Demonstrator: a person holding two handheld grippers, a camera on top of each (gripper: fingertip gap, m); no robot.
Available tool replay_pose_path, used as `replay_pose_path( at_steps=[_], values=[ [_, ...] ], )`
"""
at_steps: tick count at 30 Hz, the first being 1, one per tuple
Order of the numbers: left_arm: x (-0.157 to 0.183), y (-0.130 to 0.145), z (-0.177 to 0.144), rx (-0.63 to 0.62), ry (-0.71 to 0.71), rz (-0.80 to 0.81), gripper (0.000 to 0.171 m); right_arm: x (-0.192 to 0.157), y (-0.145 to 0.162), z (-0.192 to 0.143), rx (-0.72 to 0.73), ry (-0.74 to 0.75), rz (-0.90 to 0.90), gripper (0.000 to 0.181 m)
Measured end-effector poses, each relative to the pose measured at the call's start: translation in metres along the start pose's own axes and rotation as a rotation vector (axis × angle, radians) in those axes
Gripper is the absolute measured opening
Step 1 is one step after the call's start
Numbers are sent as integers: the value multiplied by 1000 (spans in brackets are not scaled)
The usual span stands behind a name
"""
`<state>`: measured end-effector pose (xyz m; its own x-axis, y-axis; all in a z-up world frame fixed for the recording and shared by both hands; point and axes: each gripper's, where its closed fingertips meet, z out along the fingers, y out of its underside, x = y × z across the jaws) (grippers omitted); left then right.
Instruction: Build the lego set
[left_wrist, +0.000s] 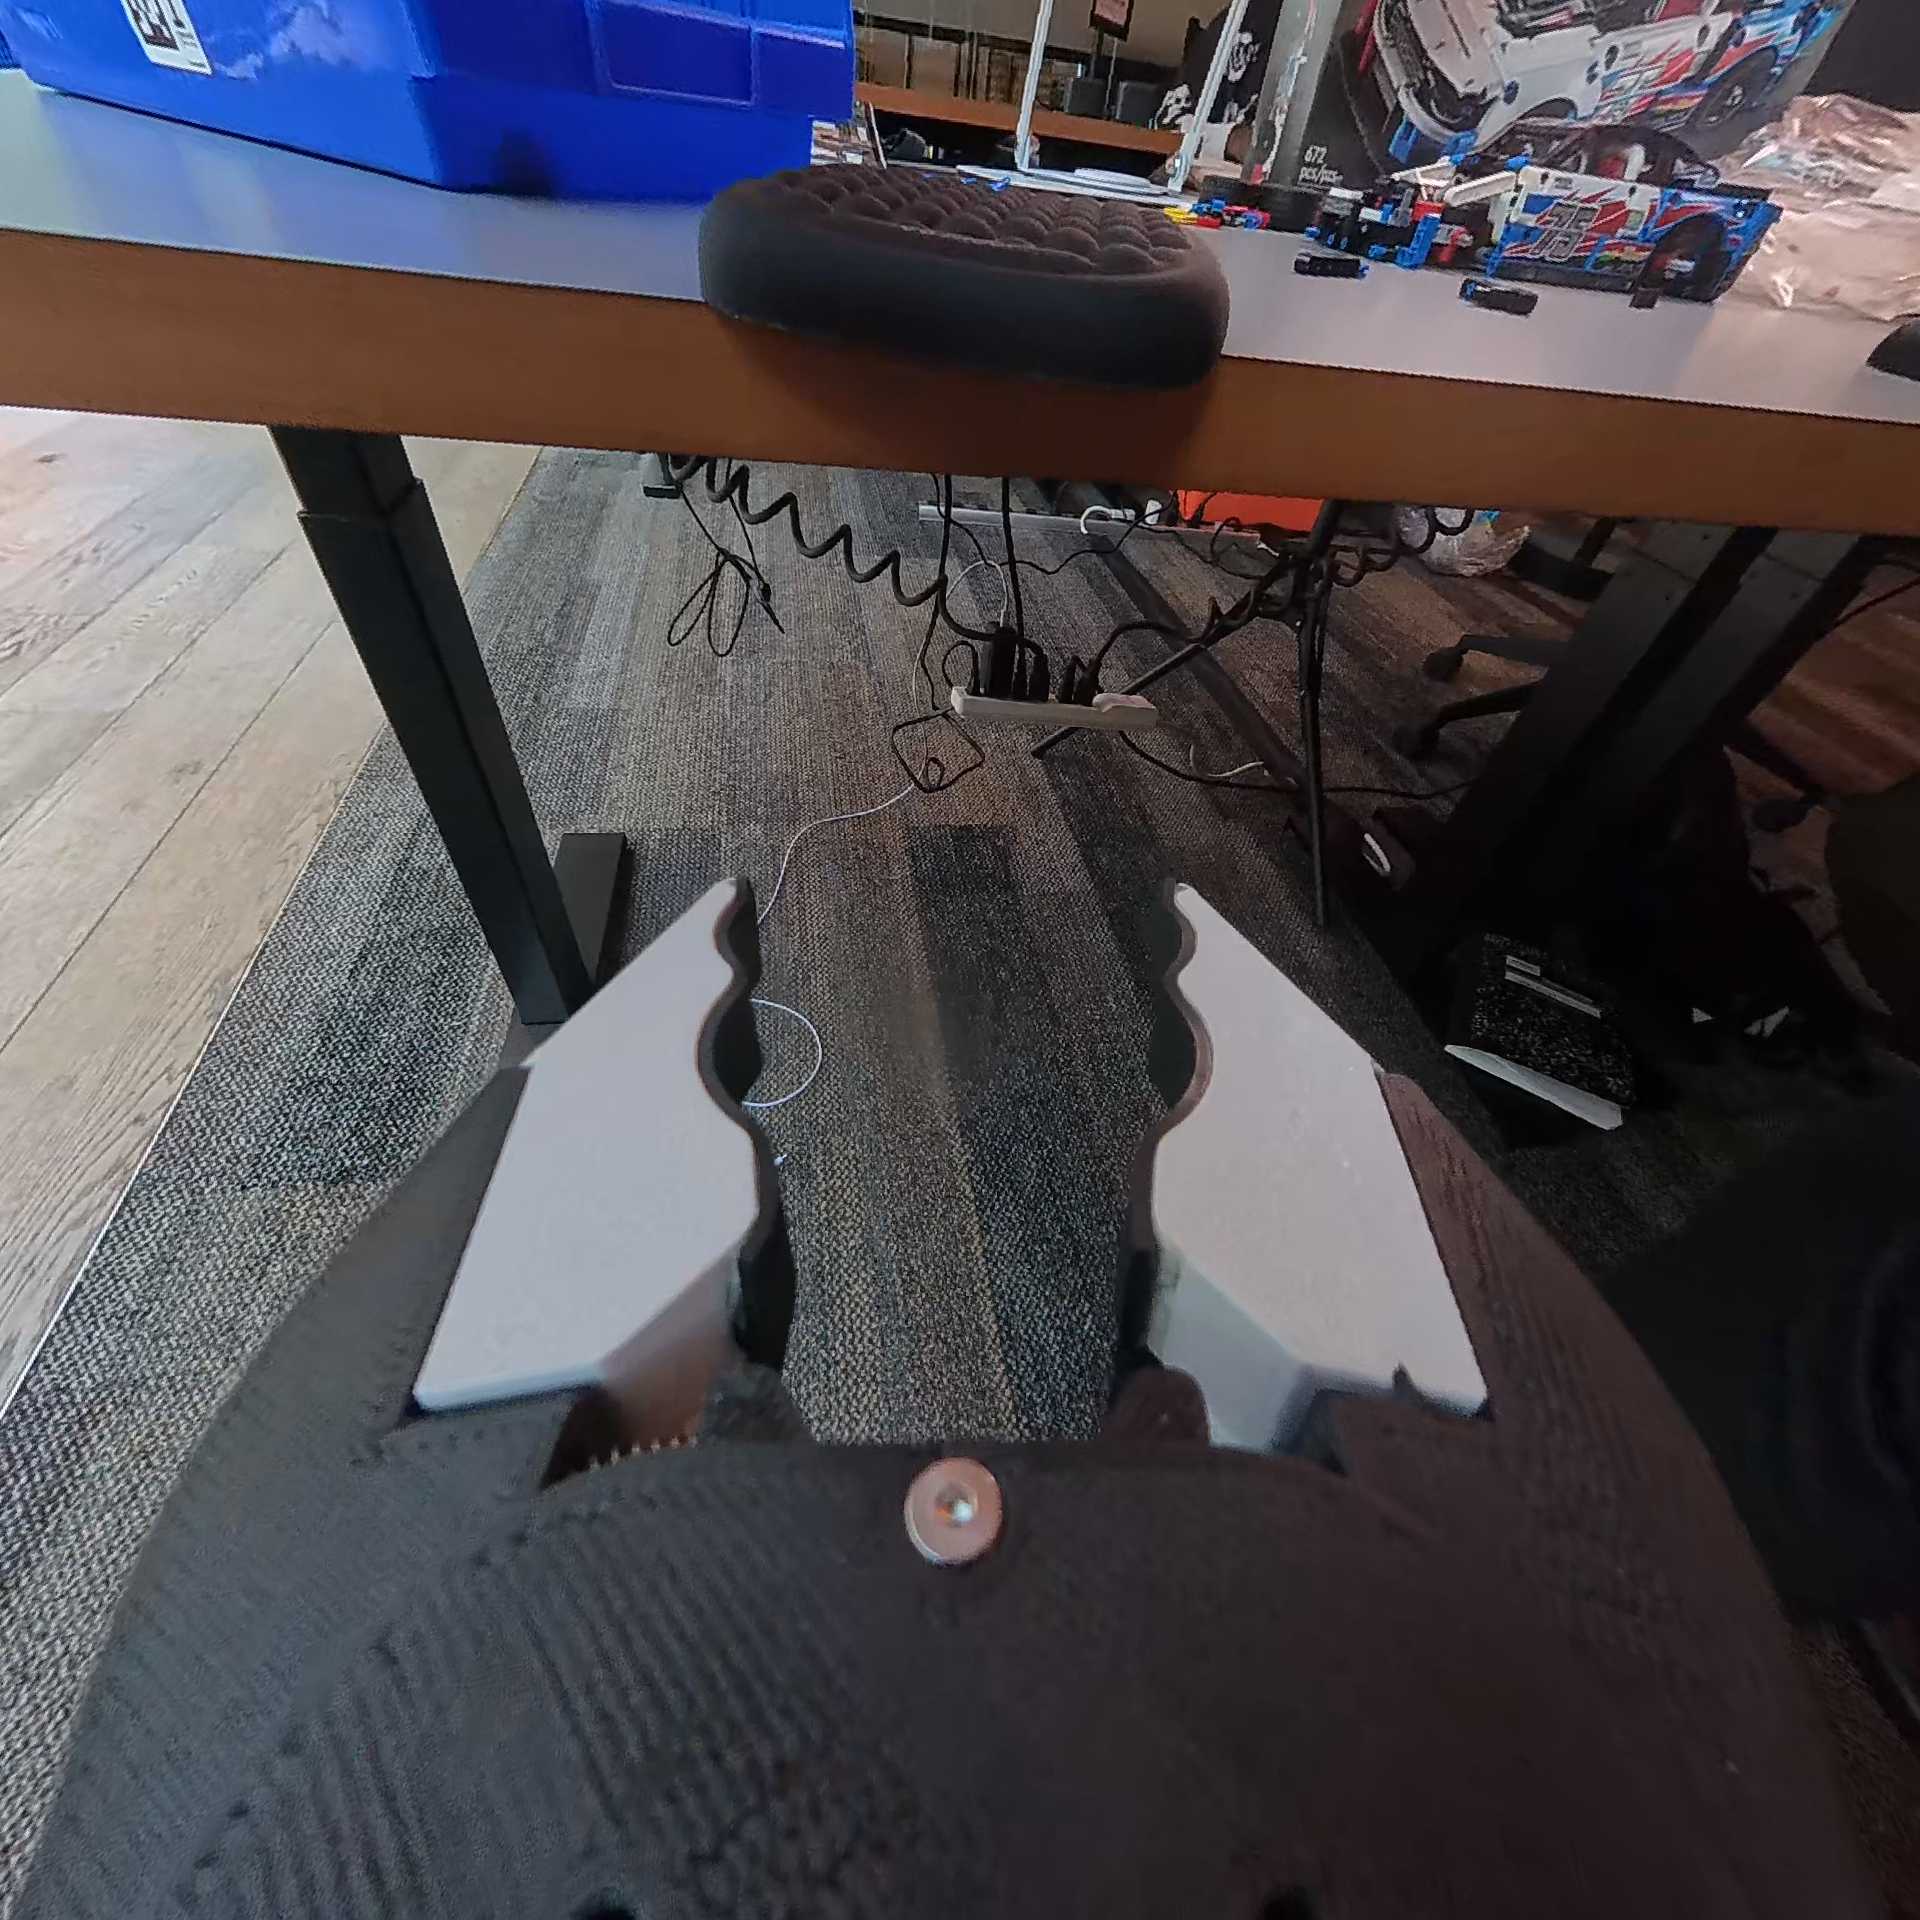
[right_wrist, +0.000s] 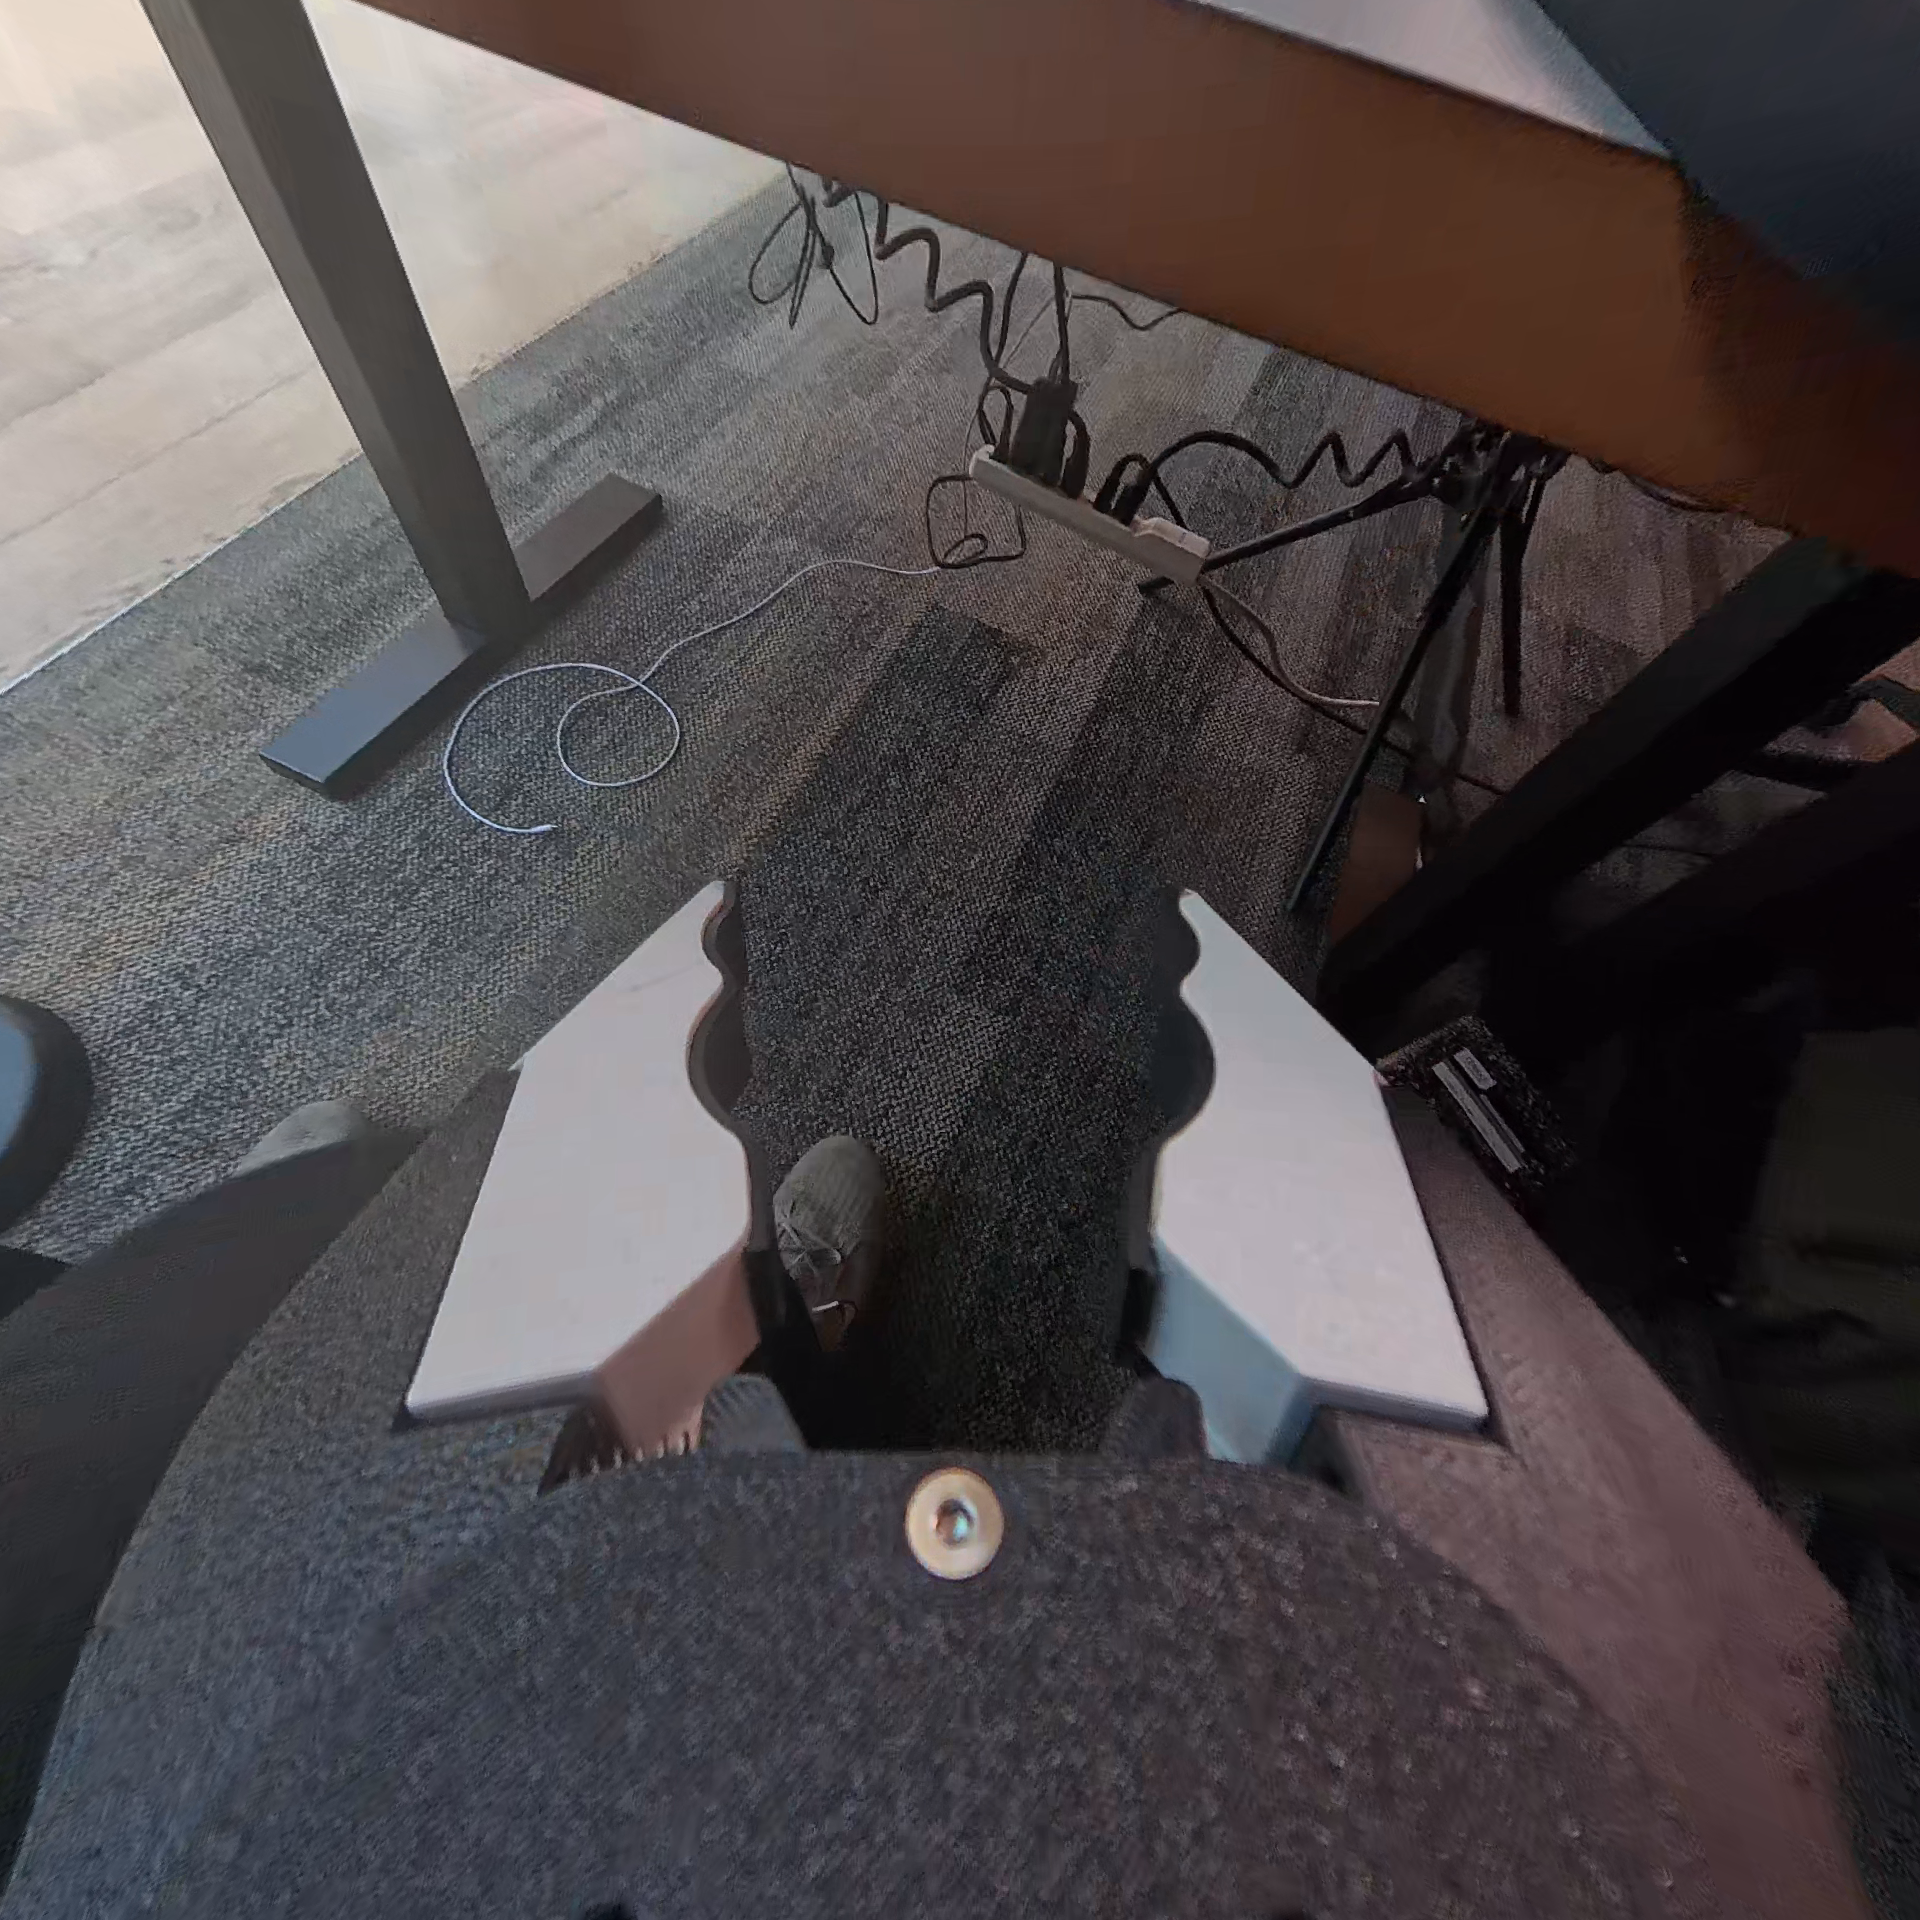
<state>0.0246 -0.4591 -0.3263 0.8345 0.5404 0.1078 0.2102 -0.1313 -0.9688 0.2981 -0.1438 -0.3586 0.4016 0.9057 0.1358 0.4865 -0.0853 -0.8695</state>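
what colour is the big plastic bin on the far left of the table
The big plastic bin is bright blue, sitting on the table; it shows only in the left wrist view.

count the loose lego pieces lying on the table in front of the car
3 clearly: one black and blue piece left of the lego car, one in front of it, one small dark piece further right. More sit behind the car, too small to count.

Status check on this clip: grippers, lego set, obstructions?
Left hand-held gripper open, empty, below table edge. Right hand-held gripper open, empty, over carpet. Lego car on tabletop, untouched. Black pad overhangs edge.
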Motion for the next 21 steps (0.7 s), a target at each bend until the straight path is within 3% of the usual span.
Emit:
replay_pose_path(
  at_steps=[6, 11, 21],
  values=[
    [14, 18, 18, -118, 60, 3, 80, 48, 33, -4, -48, 6, -55, 82],
    [32, 33, 35, -218, 69, 82, 86, 86, 81, -6, -94, 24, -14, 84],
    [52, 22, 56, -184, 39, 144, 87, 124, 159, -9, -88, 85, 132, 83]
  ],
)
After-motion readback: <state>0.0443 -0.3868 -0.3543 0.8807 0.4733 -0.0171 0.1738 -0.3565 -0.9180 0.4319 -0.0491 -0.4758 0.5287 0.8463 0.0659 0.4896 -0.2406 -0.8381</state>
